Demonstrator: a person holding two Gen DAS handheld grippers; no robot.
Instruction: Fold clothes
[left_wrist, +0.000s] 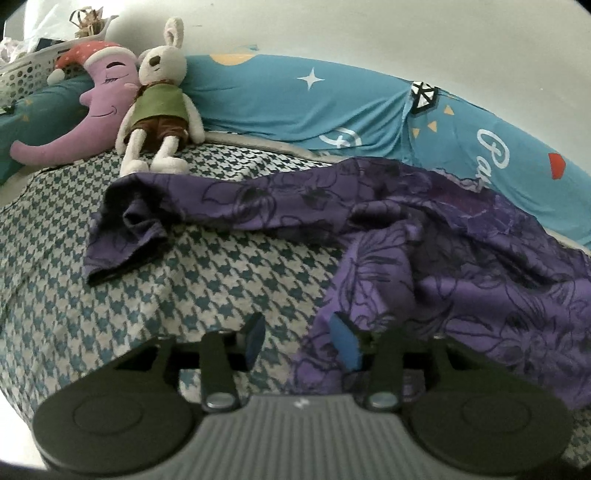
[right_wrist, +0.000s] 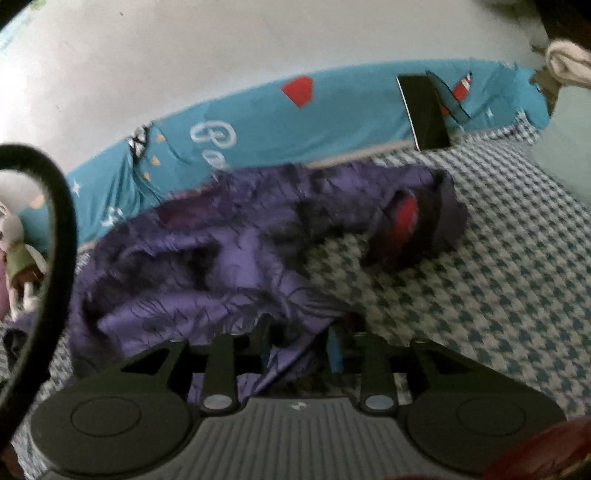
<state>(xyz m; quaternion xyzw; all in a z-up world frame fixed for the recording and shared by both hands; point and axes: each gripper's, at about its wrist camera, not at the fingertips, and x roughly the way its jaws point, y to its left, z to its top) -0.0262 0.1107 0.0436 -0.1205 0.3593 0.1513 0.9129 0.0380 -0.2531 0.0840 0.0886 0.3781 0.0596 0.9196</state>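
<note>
**Grippers at the hem of a purple garment on the bed**

The left gripper (left_wrist: 300, 341) sits low over the houndstooth bedspread (left_wrist: 207, 273) with its 2 fingers spread apart and nothing between them; its right-hand blue pad (left_wrist: 345, 341) lies against the near edge of the purple floral garment (left_wrist: 424, 236), while the other pad stands over bare bedspread. The right gripper (right_wrist: 301, 345) meets the same garment (right_wrist: 207, 258) from the other side. A fold of purple cloth runs between its 2 fingers, but the view is blurred, so I cannot tell whether they are clamped on it or merely around it.

The garment lies crumpled and unfolded across the middle of the bed, 1 sleeve (left_wrist: 122, 236) stretched out toward the toys, its far edge against the teal quilt (left_wrist: 280, 99) that runs along the white wall. A red patch (right_wrist: 404, 218) shows inside the bunched end in the right wrist view.

At the head of the bed a white stuffed rabbit (left_wrist: 159, 107) leans beside a purple moon pillow (left_wrist: 92, 118), with a perforated white basket (left_wrist: 29, 70) behind them. A black cable (right_wrist: 61, 236) loops across the left of the right wrist view.
</note>
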